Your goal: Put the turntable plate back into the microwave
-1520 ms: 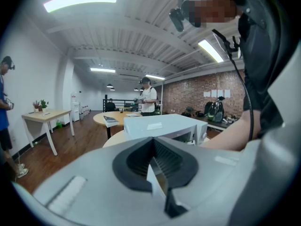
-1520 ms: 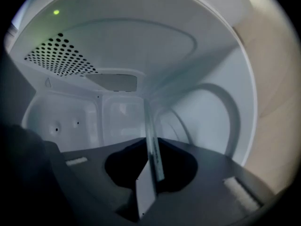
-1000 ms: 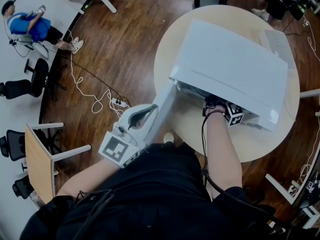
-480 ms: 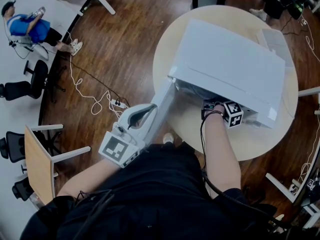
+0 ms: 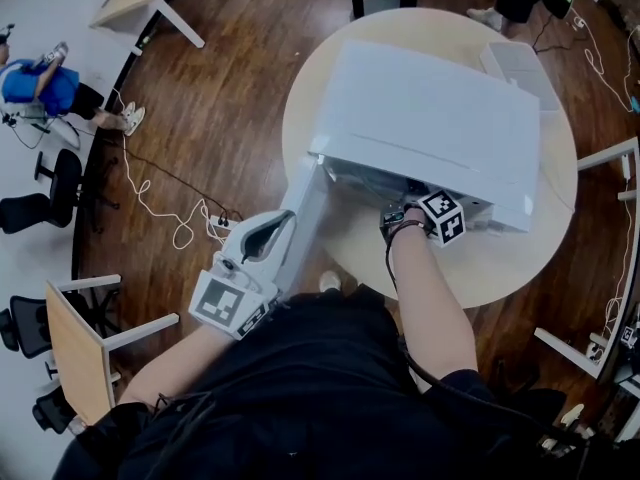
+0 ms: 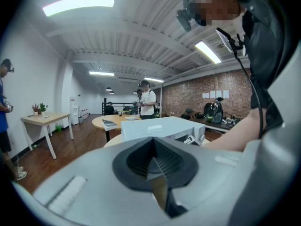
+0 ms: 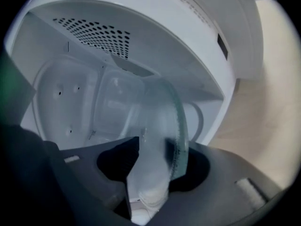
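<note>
A white microwave (image 5: 430,118) stands on the round table (image 5: 520,268), its door (image 5: 305,203) swung open toward me. My left gripper (image 5: 280,226) sits at the door's free end, its jaws shut on the edge; from the left gripper (image 6: 154,168) view the microwave (image 6: 155,126) lies straight ahead. My right gripper (image 7: 157,173) reaches into the cavity (image 7: 70,93); only its marker cube (image 5: 440,218) shows from above. The clear glass turntable plate (image 7: 162,126) stands edge-on between its jaws. These jaws have just been opening, and the pads no longer squeeze the plate.
A flat white object (image 5: 515,63) lies at the table's far right. Cables (image 5: 150,203) trail over the wooden floor on the left, near a desk (image 5: 75,343) and office chairs (image 5: 40,193). A person in blue (image 5: 35,83) sits at the far left.
My right hand and its marker cube have drawn back a little from under the microwave's top edge. The left gripper stays at the door's end. The head camera's view has shifted.
</note>
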`<state>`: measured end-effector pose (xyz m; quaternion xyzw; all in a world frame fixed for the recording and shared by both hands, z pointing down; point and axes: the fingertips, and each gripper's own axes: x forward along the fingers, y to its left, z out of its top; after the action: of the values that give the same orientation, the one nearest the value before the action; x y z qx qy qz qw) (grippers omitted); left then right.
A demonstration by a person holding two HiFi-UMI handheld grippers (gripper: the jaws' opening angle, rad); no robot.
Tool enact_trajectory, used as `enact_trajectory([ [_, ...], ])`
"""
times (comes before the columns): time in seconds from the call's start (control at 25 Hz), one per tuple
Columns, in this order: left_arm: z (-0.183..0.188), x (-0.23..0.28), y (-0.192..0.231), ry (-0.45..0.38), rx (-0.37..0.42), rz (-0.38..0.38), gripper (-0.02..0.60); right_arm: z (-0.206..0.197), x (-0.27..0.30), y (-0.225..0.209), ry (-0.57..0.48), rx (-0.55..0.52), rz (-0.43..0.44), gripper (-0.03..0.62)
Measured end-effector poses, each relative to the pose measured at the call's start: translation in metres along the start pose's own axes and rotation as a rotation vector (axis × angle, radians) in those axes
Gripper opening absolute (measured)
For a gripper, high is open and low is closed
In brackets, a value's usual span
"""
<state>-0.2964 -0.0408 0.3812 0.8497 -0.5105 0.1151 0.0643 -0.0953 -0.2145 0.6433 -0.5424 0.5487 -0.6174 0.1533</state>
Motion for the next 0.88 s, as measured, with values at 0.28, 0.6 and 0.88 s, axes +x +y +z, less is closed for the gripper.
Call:
enact_trajectory([
  [0.28,0.004,-0.009,0.003,-0.027,-0.007,-0.003,0.006,-0.006,-0.003,-0.006,0.023,-0.032,-0.019,0.192],
  [0.6,0.005,-0.009,0.013,-0.036,-0.039,0.02,0.006,-0.022,-0.004,-0.007,0.073,-0.046,-0.038,0.192],
  [0.88,0.008,-0.007,0.009,-0.069,-0.057,0.016,0.006,-0.021,-0.015,-0.017,0.095,-0.074,-0.069,0.192],
])
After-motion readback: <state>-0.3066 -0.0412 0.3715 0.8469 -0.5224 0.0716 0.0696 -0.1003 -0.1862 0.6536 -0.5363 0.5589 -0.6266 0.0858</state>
